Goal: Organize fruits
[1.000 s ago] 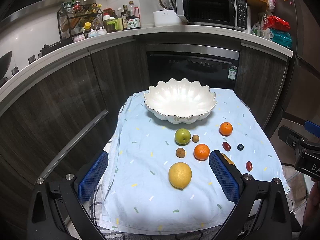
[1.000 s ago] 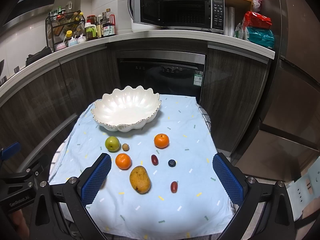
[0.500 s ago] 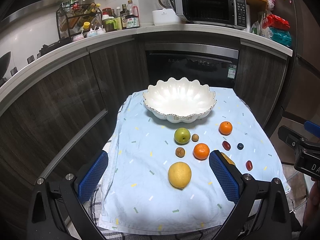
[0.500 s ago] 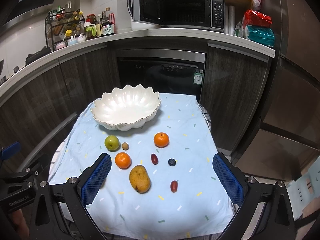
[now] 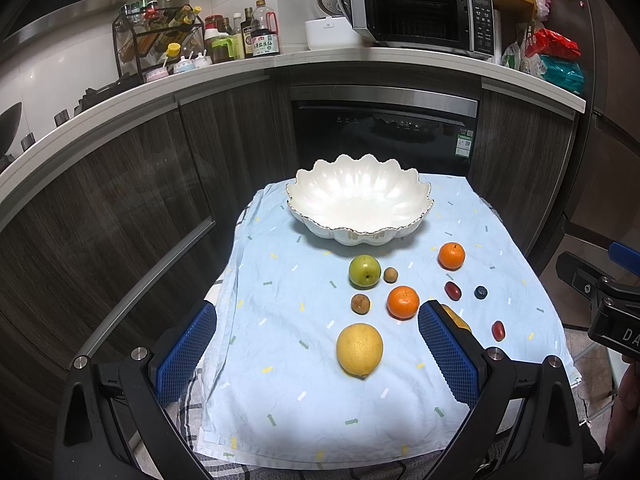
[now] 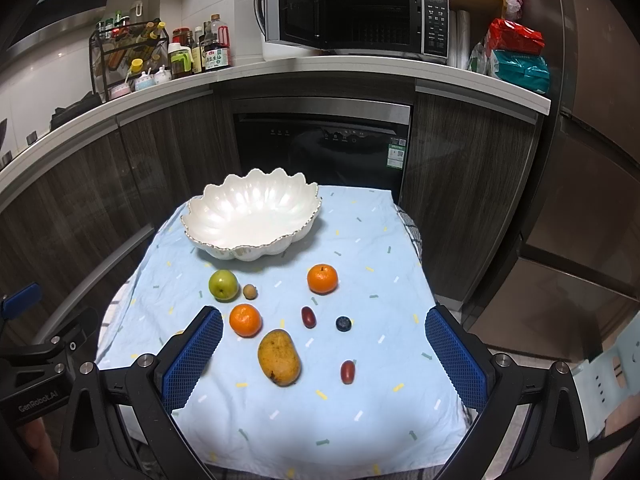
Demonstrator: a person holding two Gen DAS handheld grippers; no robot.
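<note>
Barely any drift since before. I hold left gripper (image 5: pixel 316 354) and right gripper (image 6: pixel 324 354) spread wide, empty, touching nothing. Lemon (image 5: pixel 359 350) sits between left pads; mango (image 6: pixel 279 357) between right; bowl (image 6: pixel 224 236) beyond.

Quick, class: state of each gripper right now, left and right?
Left gripper: open, holding nothing.
Right gripper: open, holding nothing.
</note>
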